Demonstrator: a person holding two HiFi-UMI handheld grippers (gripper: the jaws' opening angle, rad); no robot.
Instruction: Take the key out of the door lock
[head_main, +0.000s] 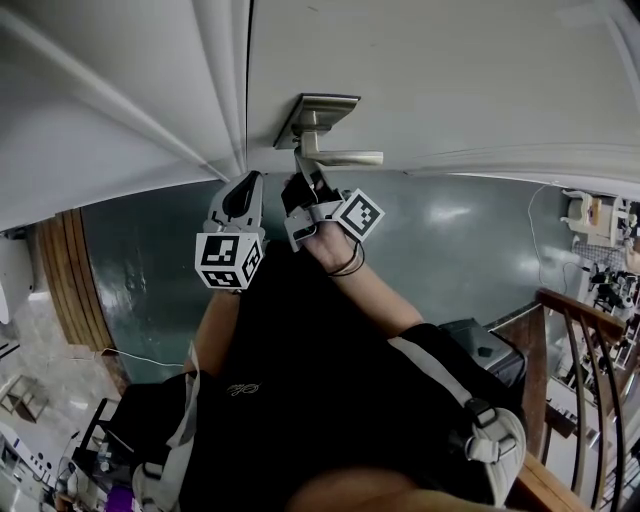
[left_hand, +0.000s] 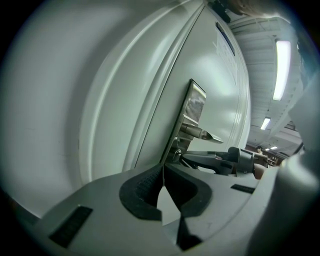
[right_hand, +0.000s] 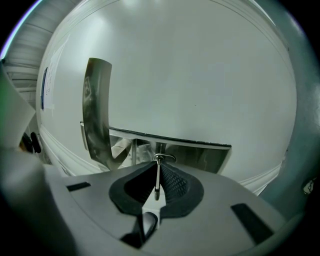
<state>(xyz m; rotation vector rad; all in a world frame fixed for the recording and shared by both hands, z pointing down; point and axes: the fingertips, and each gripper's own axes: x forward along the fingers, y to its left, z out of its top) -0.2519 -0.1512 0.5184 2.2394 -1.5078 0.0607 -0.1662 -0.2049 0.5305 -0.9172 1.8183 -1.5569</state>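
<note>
I hold my left gripper (left_hand: 162, 172) idle beside the door (head_main: 450, 70), jaws closed on nothing, clear of the work, while my right gripper's (right_hand: 157, 167) jaws pinch the key (right_hand: 157, 186), seated in the lock (head_main: 318, 108), for a straight pull.

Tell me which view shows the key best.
Right gripper view: the key stands edge-on, clamped between the pads of the right gripper at the lock plate. Head view: that gripper hides it below the handle. Left gripper view: too small to tell.
</note>
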